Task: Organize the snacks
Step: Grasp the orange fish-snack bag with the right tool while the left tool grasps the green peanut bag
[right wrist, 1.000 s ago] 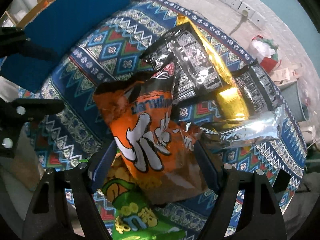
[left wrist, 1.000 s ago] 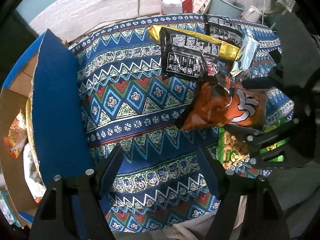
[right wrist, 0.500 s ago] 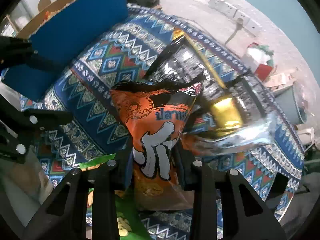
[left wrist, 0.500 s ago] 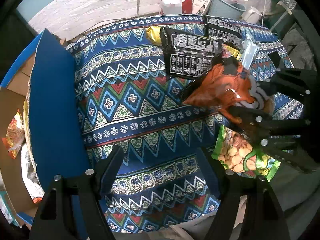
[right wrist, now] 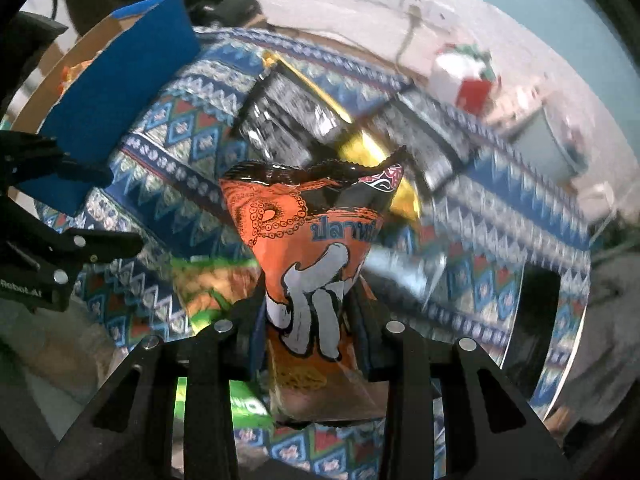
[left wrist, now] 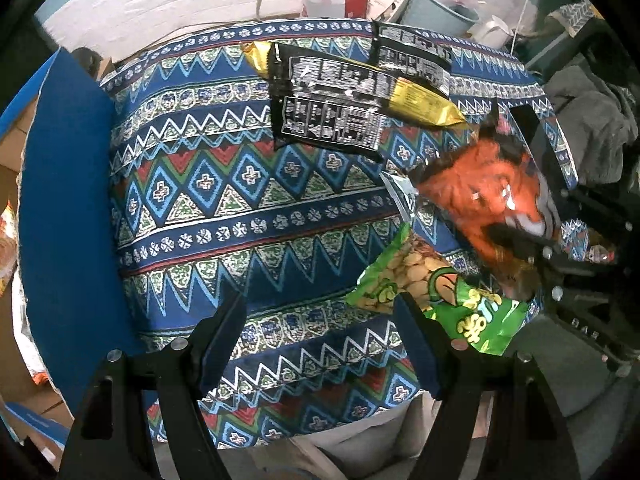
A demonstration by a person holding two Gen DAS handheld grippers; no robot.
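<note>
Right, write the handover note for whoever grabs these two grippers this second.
Right gripper: shut on the orange snack bag, lifted off the patterned cloth.
Left gripper: open, holding nothing, above the cloth.
On the cloth: green snack bag, black packets, gold packet.
Blue-flapped cardboard box at the left, some snacks inside.
Done: orange bag gripped.
Left: box it, then the others.

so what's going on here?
A person is sorting snacks with two handheld grippers. The right gripper is shut on the orange snack bag and holds it above the patterned tablecloth. The left gripper hangs open and empty over the cloth. A green snack bag and black packets lie on the table; a blue-sided cardboard box stands at its edge.
</note>
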